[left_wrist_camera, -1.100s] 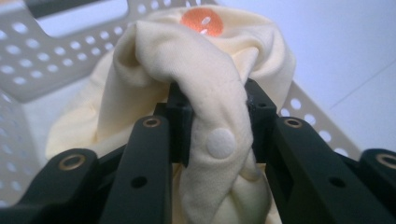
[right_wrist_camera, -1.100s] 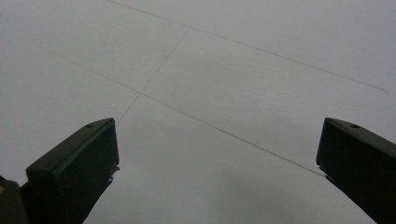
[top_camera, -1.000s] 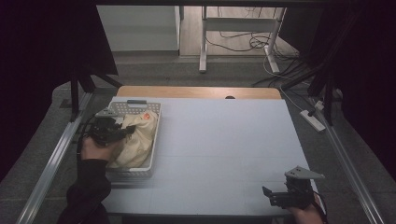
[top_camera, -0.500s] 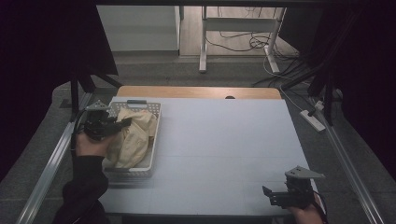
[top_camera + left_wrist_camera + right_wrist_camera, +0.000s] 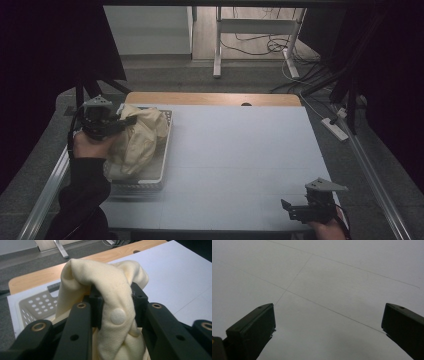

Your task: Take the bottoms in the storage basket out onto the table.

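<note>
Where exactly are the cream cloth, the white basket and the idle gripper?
cream cloth (image 5: 117, 290), left gripper view, bunched fold between the jaws
white basket (image 5: 150, 179), high view, near rim
right gripper (image 5: 328, 325), right gripper view, midway between its open jaws

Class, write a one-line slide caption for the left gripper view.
Left gripper clamps cream cloth above white basket.

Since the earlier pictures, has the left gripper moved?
Yes. The left gripper, shut on the cloth, has risen toward the basket's far end.
</note>
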A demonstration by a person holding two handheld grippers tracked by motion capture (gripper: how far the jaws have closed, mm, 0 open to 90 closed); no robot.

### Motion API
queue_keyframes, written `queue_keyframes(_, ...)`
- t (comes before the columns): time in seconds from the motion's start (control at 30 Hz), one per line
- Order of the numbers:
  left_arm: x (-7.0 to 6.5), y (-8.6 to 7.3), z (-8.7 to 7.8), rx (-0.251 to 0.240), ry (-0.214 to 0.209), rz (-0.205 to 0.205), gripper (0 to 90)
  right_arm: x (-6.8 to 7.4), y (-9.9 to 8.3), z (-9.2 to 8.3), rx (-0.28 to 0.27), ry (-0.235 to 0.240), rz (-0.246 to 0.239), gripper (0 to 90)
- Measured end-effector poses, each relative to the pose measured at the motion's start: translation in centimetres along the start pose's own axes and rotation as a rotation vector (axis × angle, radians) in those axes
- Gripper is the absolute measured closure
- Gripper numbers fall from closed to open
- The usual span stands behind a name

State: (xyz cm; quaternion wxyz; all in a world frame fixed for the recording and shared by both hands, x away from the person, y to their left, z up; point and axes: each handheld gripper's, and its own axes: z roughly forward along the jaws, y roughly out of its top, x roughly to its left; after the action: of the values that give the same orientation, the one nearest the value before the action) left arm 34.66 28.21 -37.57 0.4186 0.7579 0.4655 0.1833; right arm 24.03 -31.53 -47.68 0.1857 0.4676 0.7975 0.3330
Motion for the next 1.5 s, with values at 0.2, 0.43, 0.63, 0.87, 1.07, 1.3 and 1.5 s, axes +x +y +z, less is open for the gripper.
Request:
queue_keyframes(0.2, 0.0, 0.9, -0.7, -0.012, -0.005, 0.009, 69.1, 0.0, 0.0, 0.0, 0.001, 0.000, 0.000, 0.0)
queue_keyframes(0.43, -0.4, 2.0, -1.3, -0.020, -0.022, 0.016, 69.1, 0.0, 0.0, 0.0, 0.001, -0.001, 0.001, 0.0)
queue_keyframes(0.63, -0.9, 3.0, -1.4, -0.020, -0.020, 0.034, 69.1, 0.0, 0.0, 0.0, 0.000, -0.002, 0.001, 0.0)
queue_keyframes(0.87, -1.6, 3.9, -1.2, -0.026, -0.035, 0.051, 69.1, 0.0, 0.0, 0.0, -0.002, -0.001, 0.003, 0.0)
queue_keyframes(1.07, -2.2, 4.6, -0.9, -0.028, -0.047, 0.063, 69.1, 0.0, 0.0, 0.0, -0.003, -0.001, 0.003, 0.0)
queue_keyframes(1.3, -3.2, 5.5, -0.3, -0.032, -0.077, 0.076, 69.1, 0.0, 0.0, 0.0, -0.004, 0.000, 0.002, 0.0)
queue_keyframes(1.5, -4.2, 6.4, 0.6, -0.028, -0.099, 0.097, 69.2, 0.0, 0.0, 0.0, -0.003, -0.001, 0.003, 0.0)
